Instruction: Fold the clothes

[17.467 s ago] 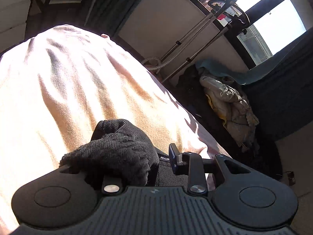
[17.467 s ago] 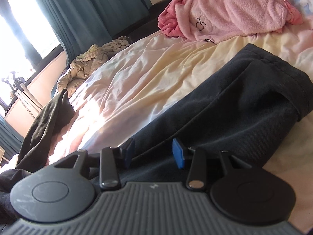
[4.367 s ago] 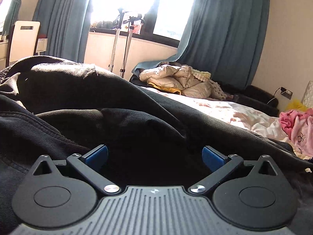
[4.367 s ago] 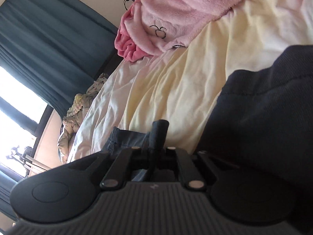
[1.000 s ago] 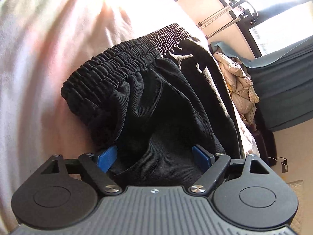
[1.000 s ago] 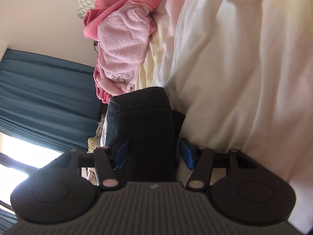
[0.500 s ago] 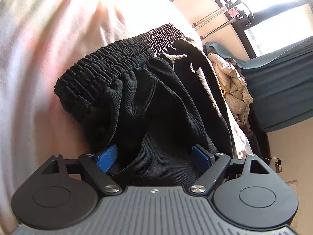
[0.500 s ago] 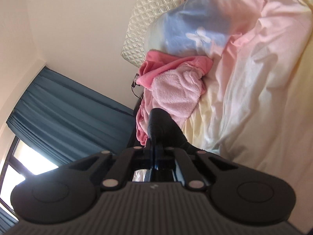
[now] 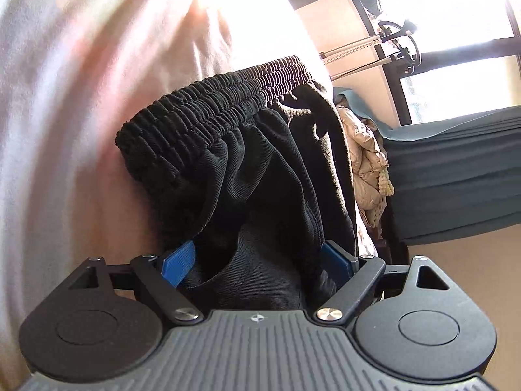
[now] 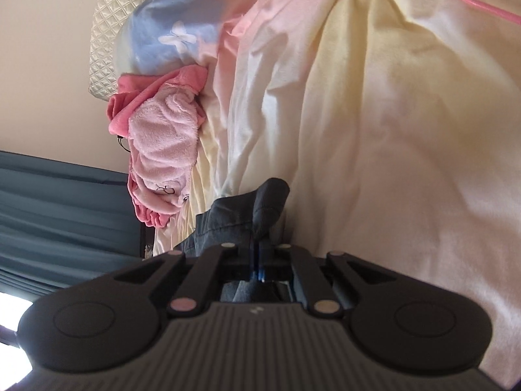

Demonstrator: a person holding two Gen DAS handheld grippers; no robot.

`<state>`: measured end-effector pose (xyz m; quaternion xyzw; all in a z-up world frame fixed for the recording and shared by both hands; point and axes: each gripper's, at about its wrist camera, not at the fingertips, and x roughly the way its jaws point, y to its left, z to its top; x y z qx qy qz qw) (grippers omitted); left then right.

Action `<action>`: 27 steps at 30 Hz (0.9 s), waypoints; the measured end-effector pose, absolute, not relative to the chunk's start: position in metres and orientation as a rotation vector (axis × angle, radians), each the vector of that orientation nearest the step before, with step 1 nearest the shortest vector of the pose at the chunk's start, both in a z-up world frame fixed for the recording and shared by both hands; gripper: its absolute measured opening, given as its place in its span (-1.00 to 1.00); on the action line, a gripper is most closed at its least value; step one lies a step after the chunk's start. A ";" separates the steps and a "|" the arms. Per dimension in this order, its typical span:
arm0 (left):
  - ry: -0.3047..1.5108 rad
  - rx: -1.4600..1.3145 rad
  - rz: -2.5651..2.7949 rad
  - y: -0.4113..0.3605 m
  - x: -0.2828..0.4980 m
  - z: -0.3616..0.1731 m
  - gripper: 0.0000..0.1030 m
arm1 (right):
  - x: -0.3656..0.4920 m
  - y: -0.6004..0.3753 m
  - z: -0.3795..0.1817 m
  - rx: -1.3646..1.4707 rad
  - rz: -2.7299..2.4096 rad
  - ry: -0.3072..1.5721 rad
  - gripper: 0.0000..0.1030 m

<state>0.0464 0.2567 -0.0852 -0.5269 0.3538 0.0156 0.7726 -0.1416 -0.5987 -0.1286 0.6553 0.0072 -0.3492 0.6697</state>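
On the bed (image 9: 65,123), black trousers (image 9: 260,176) lie bunched, the ribbed elastic waistband (image 9: 211,114) toward the far side. They look soft, limp and fairly heavy, likely to sag and slide wherever unsupported, so the firm places to grip are probably the waistband or a hem. Left claw (image 9: 257,262) stands wide, its blue pads either side of the cloth near a pocket seam, not pinching. Right claw (image 10: 259,254) is pinched tight on a dark fold (image 10: 260,208) of the trousers, lifted off the sheet (image 10: 390,130). Further out lie a pink fleece (image 10: 162,140), a pillow (image 10: 169,39), a pink hanger (image 10: 482,3) and a beige jacket (image 9: 368,163) by the curtain (image 9: 456,169); none blocks the fold.
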 end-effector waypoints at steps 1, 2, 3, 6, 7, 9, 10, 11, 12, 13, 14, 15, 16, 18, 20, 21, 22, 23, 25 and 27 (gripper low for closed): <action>0.776 -1.151 0.029 0.256 0.048 -0.087 0.68 | -0.139 -0.600 -0.129 1.478 -0.781 0.016 -0.86; 0.797 -1.155 0.025 0.255 0.051 -0.090 0.68 | -0.137 -0.601 -0.128 1.473 -0.784 0.023 -0.85; 0.824 -1.152 0.023 0.253 0.054 -0.093 0.66 | -0.135 -0.602 -0.128 1.465 -0.786 0.031 -0.81; 0.878 -1.038 0.095 0.237 0.054 -0.084 0.47 | -0.131 -0.606 -0.128 1.447 -0.762 0.054 -0.58; 0.854 -1.012 0.118 0.233 0.049 -0.077 0.48 | -0.130 -0.606 -0.128 1.431 -0.768 0.062 -0.58; 0.816 -0.989 0.158 0.234 0.042 -0.071 0.55 | -0.128 -0.607 -0.127 1.411 -0.778 0.070 -0.58; 0.800 -0.997 0.182 0.235 0.038 -0.070 0.54 | -0.127 -0.608 -0.127 1.403 -0.783 0.073 -0.58; 0.781 -1.033 0.201 0.239 0.032 -0.071 0.54 | -0.125 -0.608 -0.127 1.394 -0.788 0.075 -0.58; 0.760 -1.072 0.215 0.242 0.026 -0.071 0.54 | -0.124 -0.609 -0.127 1.386 -0.793 0.078 -0.58; 0.739 -1.115 0.219 0.246 0.019 -0.073 0.54 | -0.123 -0.609 -0.126 1.372 -0.799 0.086 -0.58; 0.722 -1.150 0.230 0.249 0.012 -0.074 0.55 | -0.121 -0.609 -0.126 1.362 -0.805 0.091 -0.58; 0.714 -1.166 0.256 0.250 0.007 -0.074 0.60 | -0.120 -0.610 -0.126 1.356 -0.810 0.093 -0.58; 0.705 -1.176 0.279 0.251 0.004 -0.075 0.60 | -0.120 -0.610 -0.126 1.351 -0.814 0.092 -0.58; 0.683 -1.200 0.336 0.256 -0.003 -0.076 0.60 | -0.118 -0.609 -0.124 1.329 -0.823 0.094 -0.58; 0.689 -1.205 0.334 0.258 0.001 -0.079 0.60 | -0.116 -0.609 -0.122 1.313 -0.826 0.094 -0.58; 0.709 -1.200 0.308 0.259 0.007 -0.081 0.60 | -0.116 -0.609 -0.122 1.309 -0.826 0.094 -0.58; 0.729 -1.194 0.284 0.259 0.014 -0.084 0.58 | -0.115 -0.609 -0.122 1.305 -0.826 0.094 -0.58; 0.744 -1.185 0.261 0.257 0.021 -0.086 0.57 | -0.114 -0.609 -0.122 1.303 -0.825 0.093 -0.58; 0.752 -1.190 0.181 0.254 0.036 -0.089 0.53 | -0.114 -0.609 -0.123 1.316 -0.828 0.078 -0.61; 0.784 -1.195 0.129 0.251 0.053 -0.094 0.49 | -0.115 -0.608 -0.126 1.364 -0.783 0.009 -0.75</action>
